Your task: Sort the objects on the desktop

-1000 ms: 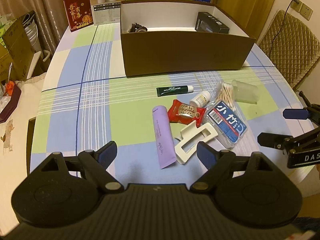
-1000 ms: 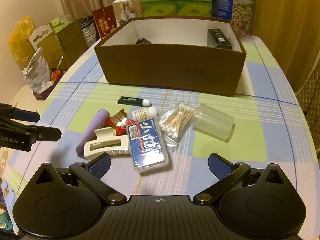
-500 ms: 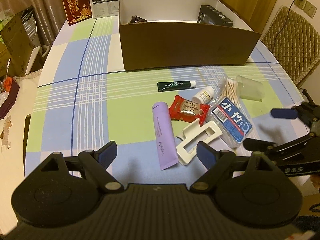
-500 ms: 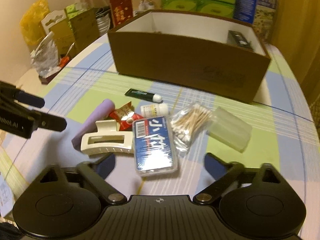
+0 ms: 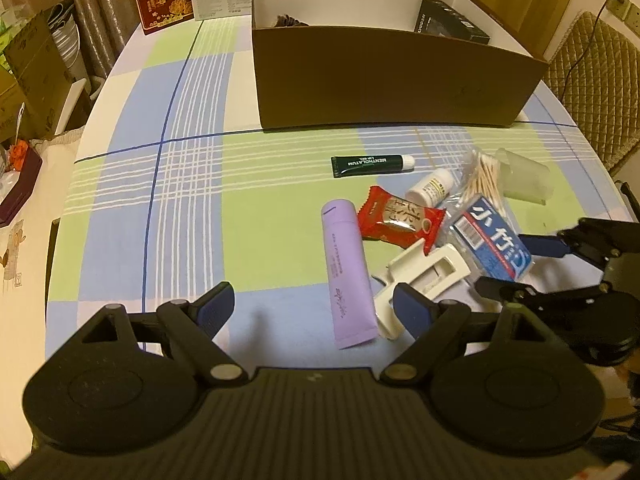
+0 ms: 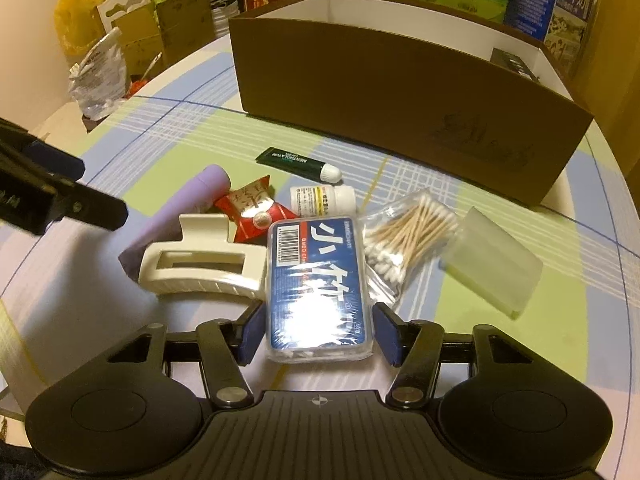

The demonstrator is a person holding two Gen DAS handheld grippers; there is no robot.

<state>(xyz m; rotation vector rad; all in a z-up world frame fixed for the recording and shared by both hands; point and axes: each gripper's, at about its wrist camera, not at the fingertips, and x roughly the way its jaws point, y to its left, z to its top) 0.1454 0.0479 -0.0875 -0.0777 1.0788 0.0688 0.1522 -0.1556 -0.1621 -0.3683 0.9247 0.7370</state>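
The landmark here is the blue-labelled clear pack [image 6: 316, 280], lying flat on the checked tablecloth [image 5: 188, 184] in front of the brown cardboard box [image 6: 400, 112].

Farthest left of the pack hovers the left gripper [image 5: 314, 307], its jaws wide apart and holding nothing; in its own view the purple tube's lower end sits between its fingers. That purple tube [image 5: 348, 272] lies left of the pack, pointing away toward the box. The cream hair claw [image 6: 200, 260] rests just beside the pack's left edge, partly over the tube's near end. Behind the claw, to the pack's far left corner, lies the red snack packet [image 6: 252, 210]. Directly behind the pack is the small white bottle [image 6: 322, 199] on its side, and beyond that, toward the box, the dark green ointment tube [image 6: 298, 164] with a white cap.

The right gripper [image 6: 318, 330] straddles the pack's near end: one blue pad sits at each long side, jaws part-closed around it. Whether the pads actually press the pack I cannot tell.

Touching the pack's right edge is the bag of cotton swabs [image 6: 408, 236]. Farther right, just past the swabs, lies the frosted plastic case [image 6: 492, 260].

Inside the box, a black carton [image 5: 452, 26] lies at the right end, and a small dark item [image 5: 288, 22] at the left.
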